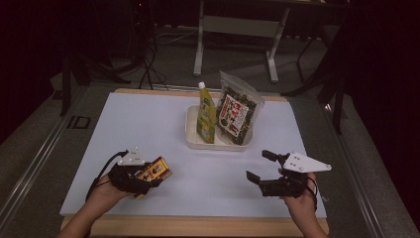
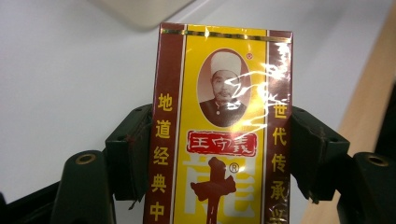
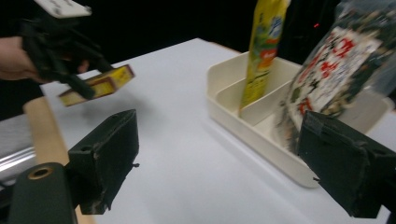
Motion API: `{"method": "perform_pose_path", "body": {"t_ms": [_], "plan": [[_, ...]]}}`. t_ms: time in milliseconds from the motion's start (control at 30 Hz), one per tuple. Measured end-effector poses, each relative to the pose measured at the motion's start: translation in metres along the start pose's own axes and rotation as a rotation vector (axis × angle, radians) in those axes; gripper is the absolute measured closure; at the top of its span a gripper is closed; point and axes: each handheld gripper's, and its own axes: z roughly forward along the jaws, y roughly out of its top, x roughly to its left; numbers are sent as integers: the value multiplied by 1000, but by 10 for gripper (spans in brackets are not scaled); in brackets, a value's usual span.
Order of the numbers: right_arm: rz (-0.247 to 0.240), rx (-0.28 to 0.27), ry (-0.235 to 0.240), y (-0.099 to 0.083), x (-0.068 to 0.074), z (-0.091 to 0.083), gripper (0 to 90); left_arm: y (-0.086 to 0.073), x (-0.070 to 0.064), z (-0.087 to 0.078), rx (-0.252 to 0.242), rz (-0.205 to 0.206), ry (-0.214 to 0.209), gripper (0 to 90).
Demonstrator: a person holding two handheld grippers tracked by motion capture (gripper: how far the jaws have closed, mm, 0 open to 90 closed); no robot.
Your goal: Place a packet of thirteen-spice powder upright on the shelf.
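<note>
A: Box (image 2: 219, 135) sitting clamped in left gripper (image 1: 140, 176), jaws pressing on both long sides. Yellow front with maroon borders, oval portrait and red label facing the left gripper view. Being held near the front-left corner of the table (image 1: 148, 124), and, going by the right gripper view, hanging clear of the surface with a shadow underneath.

B: Noting the hand (image 1: 101, 196) coming in over the front edge, wrapping the gripper body. And the right side?

A: Right gripper (image 1: 262, 166) hovering near the front-right corner, jaws standing wide apart, gripping nothing. Pointing toward the tray (image 3: 261, 140) in the right gripper view.

B: Tray position?

A: Sitting toward the back edge, slightly right of centre. White, with a divider splitting it into compartments. Holding a yellow-green pouch (image 1: 205, 116) standing upright in the left compartment and a clear bag (image 1: 237, 111) of dark contents with a red-and-white label, leaning in the right one.

B: Separation between box and tray?

A: Well apart. Likewise the two grippers, each keeping to its own front corner.
</note>
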Motion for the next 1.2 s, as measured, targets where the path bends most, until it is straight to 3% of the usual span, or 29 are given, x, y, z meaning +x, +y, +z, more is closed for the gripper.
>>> {"method": "perform_pose_path", "body": {"t_ms": [133,267,367,567,900,1200], "plan": [[1,-13,-22,-1,0,0,127,12,-14,4,-41,20,-38,316],[-53,-33,-66,-3,3,0,108,21,-25,9,-90,25,-74,316],[-36,-46,-95,-1,5,-1,104,27,-30,14,-121,24,-93,316],[-17,-39,-105,3,6,-1,101,36,-35,24,-181,-10,-118,315],[4,-35,-87,8,12,0,122,45,-44,37,-269,43,-99,316],[10,-38,-47,16,22,9,128,51,-52,56,-351,85,-125,315]]}}
